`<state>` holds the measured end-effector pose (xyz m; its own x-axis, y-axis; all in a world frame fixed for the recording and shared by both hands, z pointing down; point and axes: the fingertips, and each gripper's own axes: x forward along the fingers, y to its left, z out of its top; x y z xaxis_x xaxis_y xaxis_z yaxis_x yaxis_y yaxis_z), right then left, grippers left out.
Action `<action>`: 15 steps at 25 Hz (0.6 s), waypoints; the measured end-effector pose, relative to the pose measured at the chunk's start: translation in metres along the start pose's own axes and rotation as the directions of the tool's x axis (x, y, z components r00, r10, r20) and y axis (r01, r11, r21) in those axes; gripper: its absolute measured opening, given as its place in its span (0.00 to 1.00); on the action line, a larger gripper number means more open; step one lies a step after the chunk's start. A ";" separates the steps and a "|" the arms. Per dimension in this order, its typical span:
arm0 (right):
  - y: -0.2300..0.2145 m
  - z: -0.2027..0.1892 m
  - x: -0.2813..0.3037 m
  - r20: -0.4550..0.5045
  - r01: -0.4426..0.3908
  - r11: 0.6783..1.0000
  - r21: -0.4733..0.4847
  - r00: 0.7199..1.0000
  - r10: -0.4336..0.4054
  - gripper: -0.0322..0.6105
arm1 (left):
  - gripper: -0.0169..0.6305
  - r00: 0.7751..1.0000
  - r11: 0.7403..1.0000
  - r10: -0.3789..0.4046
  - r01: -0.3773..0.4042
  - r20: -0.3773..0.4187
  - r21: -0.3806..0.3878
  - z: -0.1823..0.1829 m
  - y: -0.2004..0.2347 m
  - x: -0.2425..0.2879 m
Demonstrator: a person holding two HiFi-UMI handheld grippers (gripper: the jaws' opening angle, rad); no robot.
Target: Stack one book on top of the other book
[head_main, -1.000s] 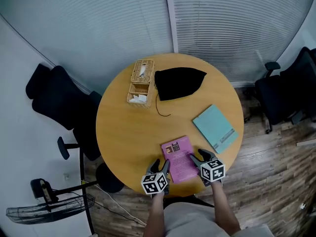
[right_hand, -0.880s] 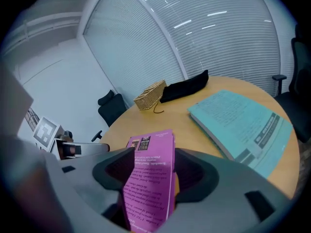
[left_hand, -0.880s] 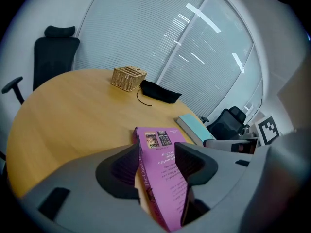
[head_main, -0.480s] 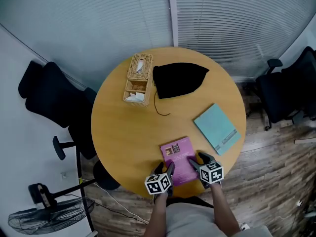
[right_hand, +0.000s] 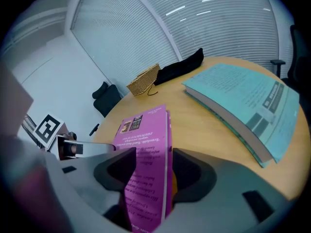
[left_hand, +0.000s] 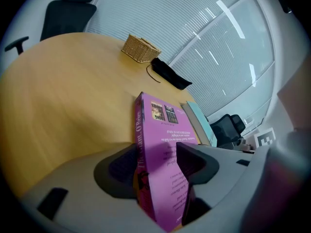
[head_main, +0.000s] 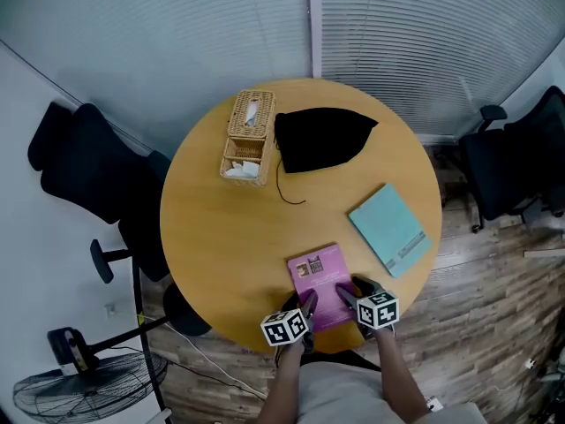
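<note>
Across the middle of the head view lies your round surface (head_main: 221, 237). On its right side rests the teal book (head_main: 391, 230), apart from the pink book (head_main: 320, 272) at the lower edge. Your left hand-held gripper (head_main: 305, 304) has just been opening and your right hand-held gripper (head_main: 347, 291) closing a little. Both stand spread, each straddling a near corner of the pink book.

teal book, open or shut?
Shut. The teal book lies flat on the table, cover up, its page edge showing under the cover in the right gripper view.
</note>
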<state>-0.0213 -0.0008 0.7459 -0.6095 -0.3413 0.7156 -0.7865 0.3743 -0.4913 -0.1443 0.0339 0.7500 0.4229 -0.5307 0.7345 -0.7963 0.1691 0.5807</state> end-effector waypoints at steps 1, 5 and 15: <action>0.001 -0.002 0.001 -0.005 0.003 1.000 -0.004 1.000 -0.003 0.42 | 0.44 1.000 1.000 0.002 -0.002 0.000 -0.003 0.000 0.000 0.001; 0.000 -0.010 0.004 -0.018 0.009 1.000 -0.001 1.000 -0.009 0.42 | 0.44 1.000 1.000 0.020 -0.020 0.002 -0.008 -0.003 0.003 0.004; 0.006 -0.009 0.005 0.024 0.026 0.999 0.024 0.999 -0.026 0.36 | 0.44 0.996 0.996 0.091 -0.091 0.001 0.012 -0.003 0.003 0.006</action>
<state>-0.0276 0.0071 0.7509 -0.5907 -0.3712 0.7164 -0.8041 0.3445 -0.4845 -0.1428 0.0334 0.7568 0.3483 -0.5136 0.7841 -0.8369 0.2065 0.5070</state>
